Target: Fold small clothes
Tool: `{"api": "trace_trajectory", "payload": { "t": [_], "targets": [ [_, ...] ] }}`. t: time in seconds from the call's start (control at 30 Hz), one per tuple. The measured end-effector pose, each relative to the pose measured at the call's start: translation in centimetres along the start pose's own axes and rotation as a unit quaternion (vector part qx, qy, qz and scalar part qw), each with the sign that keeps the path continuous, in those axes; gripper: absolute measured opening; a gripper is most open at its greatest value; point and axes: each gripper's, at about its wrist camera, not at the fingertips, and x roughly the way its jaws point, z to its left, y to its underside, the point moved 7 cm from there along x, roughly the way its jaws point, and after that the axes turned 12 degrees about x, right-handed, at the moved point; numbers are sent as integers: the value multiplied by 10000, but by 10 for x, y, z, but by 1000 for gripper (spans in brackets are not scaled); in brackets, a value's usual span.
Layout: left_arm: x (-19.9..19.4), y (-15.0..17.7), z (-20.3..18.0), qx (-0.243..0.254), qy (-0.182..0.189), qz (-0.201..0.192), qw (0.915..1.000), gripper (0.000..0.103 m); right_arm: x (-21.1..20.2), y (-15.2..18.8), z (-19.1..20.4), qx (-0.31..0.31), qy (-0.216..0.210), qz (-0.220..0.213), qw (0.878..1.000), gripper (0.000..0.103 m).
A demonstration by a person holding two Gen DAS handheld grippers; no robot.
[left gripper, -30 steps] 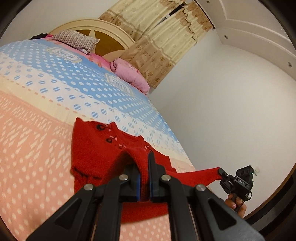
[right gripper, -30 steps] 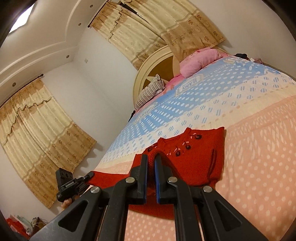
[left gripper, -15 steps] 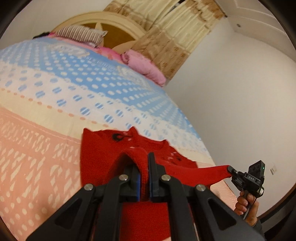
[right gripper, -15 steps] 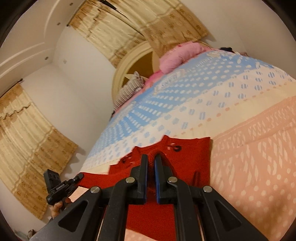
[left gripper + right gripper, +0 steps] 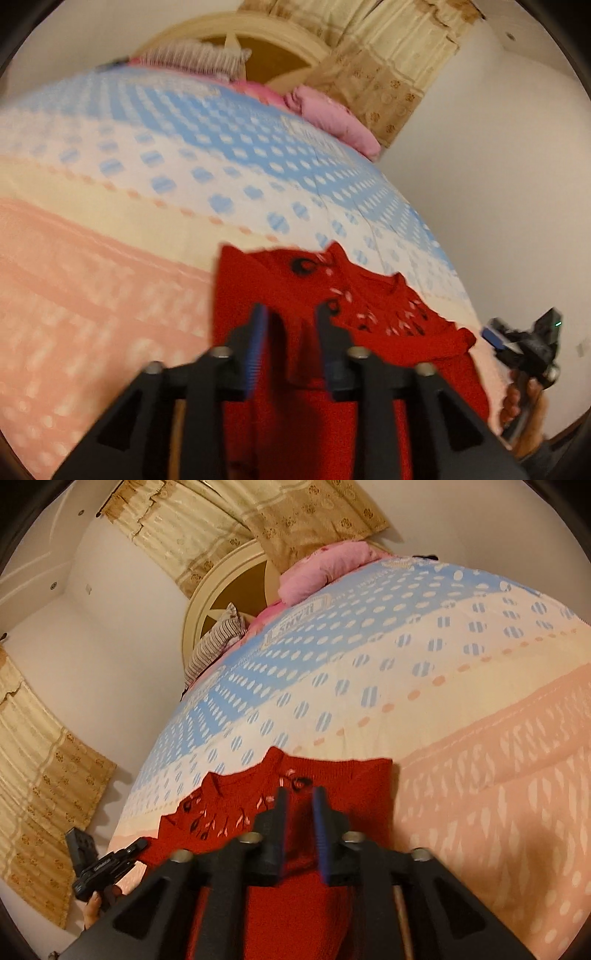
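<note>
Opening on both sides: left gripper [image 5: 290, 321] and right gripper [image 5: 298, 805] have fingers parting, gaps about half wide, pads off the cloth, nothing pinched. Red sweater [image 5: 332, 782] lies flat on the bed [image 5: 480, 738] under both, near the edge closest to the cameras, on the peach band of the bedspread, collar toward the blue dotted band. Left view is motion-blurred.

- Sweater [image 5: 325, 779]: red, with dark and pale pink embroidery below the collar.
- Bedspread [image 5: 461, 709]: peach with white flecks beside the sweater, then a cream band, then blue with white dots beyond the sweater.
- Pillow [image 5: 328, 570]: pink.
- Cushion [image 5: 214, 646]: striped.
- Curtains [image 5: 221, 524]: beige, gold-patterned.
</note>
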Motion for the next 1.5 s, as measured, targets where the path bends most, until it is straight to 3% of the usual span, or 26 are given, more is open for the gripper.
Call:
{"api": "trace_trajectory", "payload": {
  "t": [0.03, 0.07, 0.1, 0.23, 0.37, 0.43, 0.5, 0.57, 0.6, 0.67, 0.8, 1.0, 1.27, 1.33, 1.4, 1.5],
  "targets": [
    [-8, -2, 2, 118, -161, -103, 9997, 62, -4, 3, 4, -116, 12, -52, 9999, 75],
    [-14, -3, 5, 191, -283, -190, 9992, 76, -6, 5, 6, -188, 25, -104, 9998, 76],
    [-24, -3, 5, 301, -333, -302, 9985, 82, -7, 9, 9, -258, 77, -74, 9996, 76],
    [-20, 11, -7, 861, -389, 49, 9955, 85, 12, 45, 34, -655, -69, 788, 9947, 76],
    [-3, 26, -15, 1155, -573, 378, 9909, 87, 53, 93, 62, -1324, 99, 1868, 9734, 76],
    [4, 28, -9, 1065, -766, 484, 9902, 87, 72, 101, 67, -1543, 354, 2036, 9662, 76],
    [2, 21, 3, 770, -904, 381, 9922, 87, 85, 90, 72, -1661, 607, 1787, 9679, 76],
    [-5, 14, 12, 464, -903, 215, 9946, 87, 83, 67, 79, -1723, 653, 1261, 9748, 76],
    [-11, 12, 16, 327, -886, 118, 9955, 88, 75, 51, 82, -1628, 649, 866, 9807, 76],
    [-21, 12, 20, 283, -936, 6, 9952, 94, 59, 36, 83, -1381, 478, 484, 9881, 76],
    [-29, 16, 27, 392, -1112, -47, 9930, 96, 38, 36, 77, -1359, 405, 226, 9896, 76],
    [-24, 32, 24, 278, -920, 132, 9953, 96, 24, 64, 51, -1289, 630, 469, 9885, 76],
    [-16, 66, -4, 1110, -1240, 476, 9849, 96, -1, 116, 39, -1995, 694, 712, 9748, 76],
    [-14, 72, -1, 1047, -1196, 580, 9856, 97, 1, 127, 21, -1881, 775, 898, 9750, 76],
    [-14, 74, 5, 912, -1217, 667, 9861, 103, -3, 133, 16, -1913, 649, 836, 9758, 76],
    [-13, 80, 10, 758, -1103, 761, 9881, 103, -9, 142, 17, -2144, 704, 758, 9712, 76]
  ]
}}
